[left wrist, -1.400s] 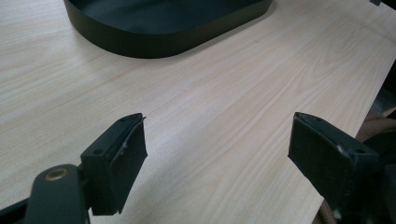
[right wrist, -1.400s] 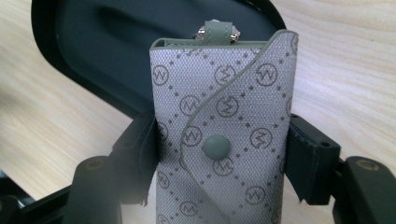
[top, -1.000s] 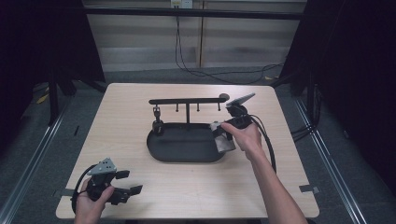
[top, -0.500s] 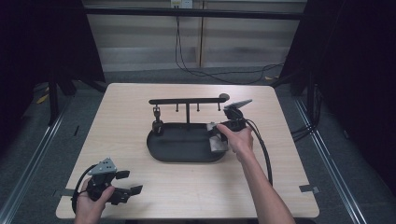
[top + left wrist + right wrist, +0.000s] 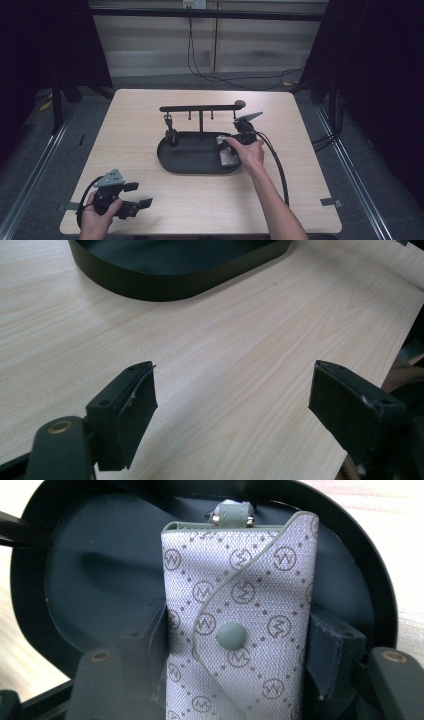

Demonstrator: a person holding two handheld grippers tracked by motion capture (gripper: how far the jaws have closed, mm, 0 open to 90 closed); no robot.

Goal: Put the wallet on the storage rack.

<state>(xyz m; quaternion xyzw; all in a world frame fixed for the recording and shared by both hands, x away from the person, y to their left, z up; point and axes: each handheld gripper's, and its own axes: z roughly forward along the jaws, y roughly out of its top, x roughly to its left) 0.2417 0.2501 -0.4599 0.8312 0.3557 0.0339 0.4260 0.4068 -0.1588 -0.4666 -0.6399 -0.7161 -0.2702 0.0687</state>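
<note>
Holding the grey key pouch (image 5: 240, 625) clamped, the right gripper (image 5: 239, 650) has sunk toward the black tray (image 5: 60, 605), probably nearing release, while the left gripper (image 5: 232, 405) idles open.

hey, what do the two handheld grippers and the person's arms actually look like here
Both are black two-jaw tools. The left gripper carries a grey three-cornered plate on top and a black cable that loops beside it; its jaws end in flat, dark rectangular pads. The right gripper trails a thick black cable across the table. Both forearms show no sleeves.
</note>
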